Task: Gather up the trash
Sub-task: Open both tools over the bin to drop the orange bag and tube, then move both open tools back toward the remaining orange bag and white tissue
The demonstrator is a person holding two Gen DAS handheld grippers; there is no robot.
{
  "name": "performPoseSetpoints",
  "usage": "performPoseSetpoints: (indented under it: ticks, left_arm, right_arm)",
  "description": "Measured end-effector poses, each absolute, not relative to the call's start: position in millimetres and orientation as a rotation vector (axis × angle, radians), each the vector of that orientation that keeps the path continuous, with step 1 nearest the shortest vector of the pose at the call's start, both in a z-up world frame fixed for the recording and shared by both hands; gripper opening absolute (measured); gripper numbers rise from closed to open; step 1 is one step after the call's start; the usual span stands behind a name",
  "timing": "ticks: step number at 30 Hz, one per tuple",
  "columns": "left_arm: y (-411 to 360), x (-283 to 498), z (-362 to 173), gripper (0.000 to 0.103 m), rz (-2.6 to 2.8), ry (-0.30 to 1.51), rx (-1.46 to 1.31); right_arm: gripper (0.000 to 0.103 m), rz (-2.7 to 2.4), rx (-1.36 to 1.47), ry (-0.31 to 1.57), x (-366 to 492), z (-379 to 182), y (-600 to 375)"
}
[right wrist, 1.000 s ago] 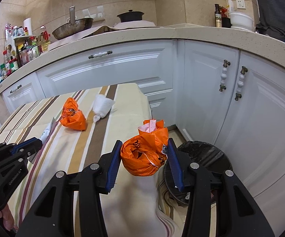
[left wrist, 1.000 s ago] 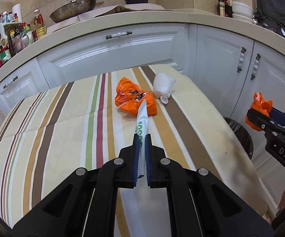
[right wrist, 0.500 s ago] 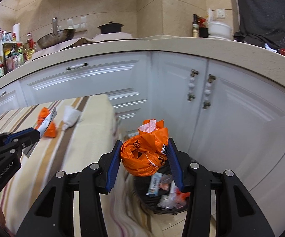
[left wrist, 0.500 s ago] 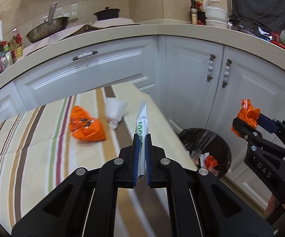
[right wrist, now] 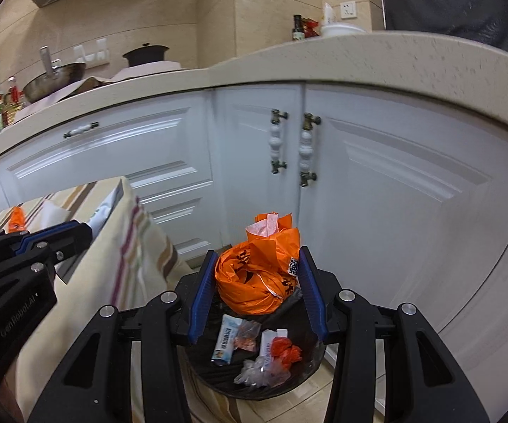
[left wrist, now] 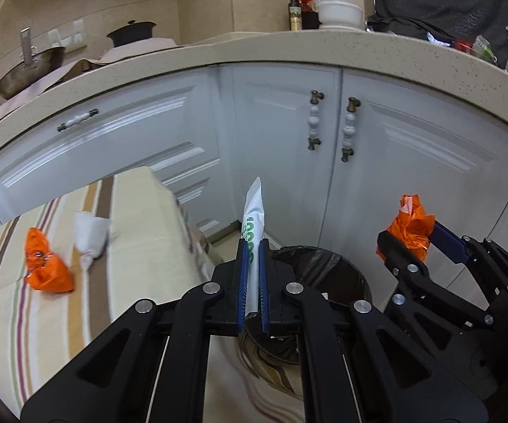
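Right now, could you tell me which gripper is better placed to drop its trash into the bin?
Right gripper: its orange bag hangs over the open bin.

Even, soft indoor light is filling both views, casting no hard shadows. Motion blur is smearing the striped tablecloth [left wrist: 137, 246] edge and cabinet handles [right wrist: 291, 148]. Fisheye distortion is bowing the countertop [left wrist: 324, 53], with dark vignetting creeping in at the corners. Cabinet doors [right wrist: 395, 190] are giving off mild sheen.
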State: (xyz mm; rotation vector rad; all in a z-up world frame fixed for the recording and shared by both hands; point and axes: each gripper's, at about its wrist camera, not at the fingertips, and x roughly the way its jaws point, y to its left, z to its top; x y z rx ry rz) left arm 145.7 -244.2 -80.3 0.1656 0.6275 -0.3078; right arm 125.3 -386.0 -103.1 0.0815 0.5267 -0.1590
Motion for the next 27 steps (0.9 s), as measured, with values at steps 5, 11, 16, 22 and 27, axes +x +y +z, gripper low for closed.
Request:
performPoseSetpoints:
  ticks: [5,11,16,22,27]
  left_arm:
    - [-269.1,163.7,-99.6,0.006,-0.315,0.685,0.175]
    - [-283.4,185.3,-114.8,0.006,-0.292,0.721,0.17]
    - [-296.1,202.2,-128.3,0.008,-0.272,0.742,0.186]
    - [-301.0,220.2,-142.6,0.014,-0.246,0.78,0.185]
    - [-288.7,219.0,-132.9,0.035,-0.241,0.766,0.154]
  right_arm:
    - [0.046,-0.168,0.092,0.542,138.5,-115.9,-402.8]
    - [0.046,-0.169,0.103,0.559,155.1,-131.5,-419.2]
    - [0.062,-0.171,0.119,0.568,170.7,-142.9,-431.3]
    - [0.066,-0.195,0.147,0.572,178.9,-150.4,-443.4]
    - [0.066,-0.205,0.156,0.569,172.3,-147.6,-445.9]
